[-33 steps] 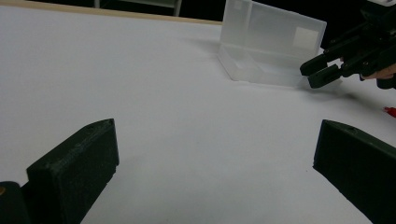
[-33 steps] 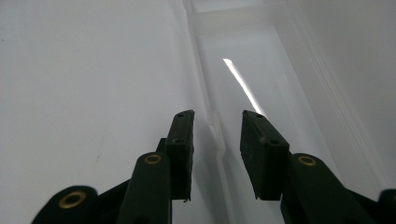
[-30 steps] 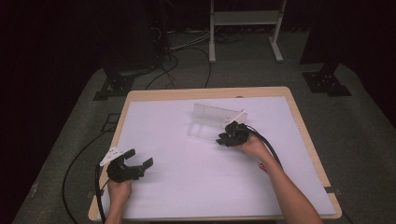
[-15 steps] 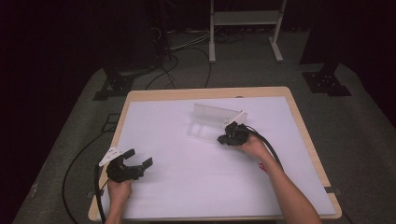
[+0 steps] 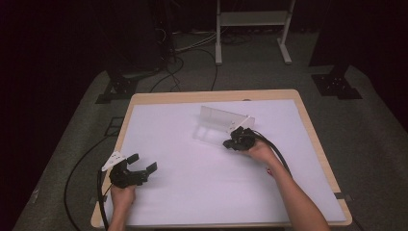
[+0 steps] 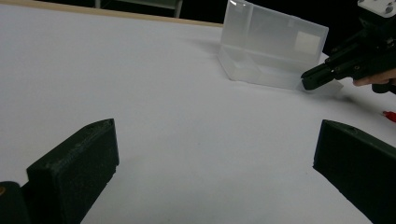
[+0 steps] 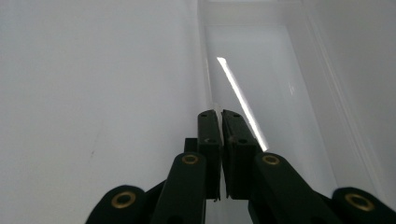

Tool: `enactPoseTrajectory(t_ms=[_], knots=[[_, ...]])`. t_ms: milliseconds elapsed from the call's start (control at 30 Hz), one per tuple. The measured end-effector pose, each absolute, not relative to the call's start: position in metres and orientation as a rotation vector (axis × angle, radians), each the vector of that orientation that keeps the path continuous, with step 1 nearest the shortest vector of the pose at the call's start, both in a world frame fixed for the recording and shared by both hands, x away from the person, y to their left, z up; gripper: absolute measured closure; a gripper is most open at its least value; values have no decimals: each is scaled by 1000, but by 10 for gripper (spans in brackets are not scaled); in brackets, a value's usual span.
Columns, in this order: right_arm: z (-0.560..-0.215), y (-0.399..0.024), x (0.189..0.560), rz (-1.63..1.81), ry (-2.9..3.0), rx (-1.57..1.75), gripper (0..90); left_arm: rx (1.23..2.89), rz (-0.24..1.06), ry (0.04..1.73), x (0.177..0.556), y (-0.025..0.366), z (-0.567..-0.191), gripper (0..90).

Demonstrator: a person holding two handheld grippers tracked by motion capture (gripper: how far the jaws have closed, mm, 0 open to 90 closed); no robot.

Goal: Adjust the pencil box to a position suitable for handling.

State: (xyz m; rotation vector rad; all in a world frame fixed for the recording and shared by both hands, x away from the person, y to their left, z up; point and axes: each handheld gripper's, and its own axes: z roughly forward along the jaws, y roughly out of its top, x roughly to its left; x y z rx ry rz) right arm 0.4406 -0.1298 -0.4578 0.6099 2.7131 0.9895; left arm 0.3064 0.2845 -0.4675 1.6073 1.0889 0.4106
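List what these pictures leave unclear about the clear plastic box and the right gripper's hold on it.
- Clear plastic box: high view too small to show its contents.
- Box's far end: cut off by the right gripper view's top edge.
- Box wall: hidden between the right gripper jaws.
- Small red thing: cut off by the left gripper view's edge.

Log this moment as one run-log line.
right claw: just closed, pinching thin wall of clear plastic box | left claw: open, empty, near table front-left corner | box: on table
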Motion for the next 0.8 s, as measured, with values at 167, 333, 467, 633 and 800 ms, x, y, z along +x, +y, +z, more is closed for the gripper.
enactPoseTrajectory(t_ms=[167,333,467,633,800], knots=[[-455,-132,440,991,2696,587,864,1608,412,1085,306,285,-467,0],[-453,-132,439,992,2679,560,866,1605,411,1086,306,285,-467,0],[-450,-132,437,1001,2659,571,865,1605,410,1087,306,285,-467,0],[-445,-132,435,1011,2646,573,865,1605,409,1081,306,286,-467,0],[-441,-134,433,1009,2635,574,865,1604,409,1080,306,286,-467,0]])
